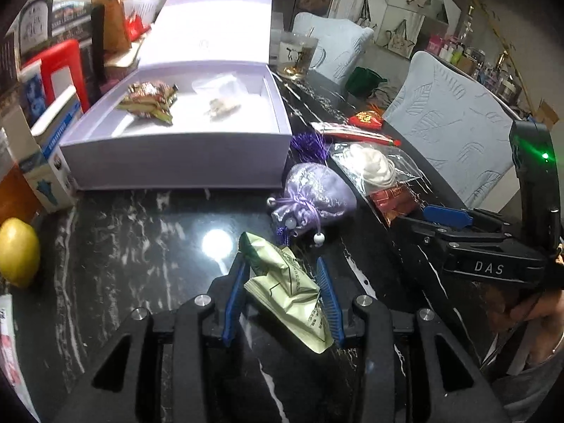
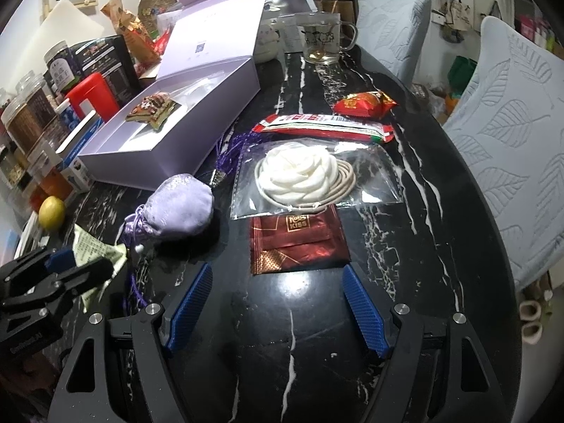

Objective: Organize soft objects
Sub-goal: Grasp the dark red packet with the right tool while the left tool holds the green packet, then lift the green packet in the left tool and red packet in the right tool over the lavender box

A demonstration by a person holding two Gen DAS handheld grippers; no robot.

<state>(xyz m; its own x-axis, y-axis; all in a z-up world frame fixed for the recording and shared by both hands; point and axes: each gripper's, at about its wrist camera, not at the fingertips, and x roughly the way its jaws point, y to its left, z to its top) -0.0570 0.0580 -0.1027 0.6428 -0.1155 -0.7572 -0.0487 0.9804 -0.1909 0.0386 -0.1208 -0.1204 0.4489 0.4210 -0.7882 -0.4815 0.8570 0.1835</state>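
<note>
The black marble table (image 2: 405, 211) carries everything, and the biggest item on it is the open lavender gift box (image 1: 176, 158), pushed to the left side with its lid standing up behind. Two things already lie inside: a patterned snack packet (image 1: 149, 104) and a clear bag (image 1: 220, 100) whose contents I can't make out.

Loose beside the box sits a clear zip bag holding a white fabric flower (image 2: 299, 172) and a coil of cord, lying flat, slippery film over something squashy. I'd guess it wants pinching at a bare plastic edge rather than over the flower. Beyond it are a long red wrapped bar (image 2: 324, 125) and a small red candy packet (image 2: 363, 104). Just nearer lies the dark red Kiss sachet (image 2: 298, 243), thin, light and flat to the stone, likely awkward to get under.

The lilac satin drawstring pouch (image 1: 317, 197) is plump and soft; its gathered neck looks the surest hold.

The left gripper (image 1: 282, 282) has its jaws closed onto a pale green foil packet (image 1: 289, 285), crinkly and light, pinched across its middle. The right gripper (image 2: 278, 282) hangs with jaws wide, holding nothing, just short of the sachet.
</note>
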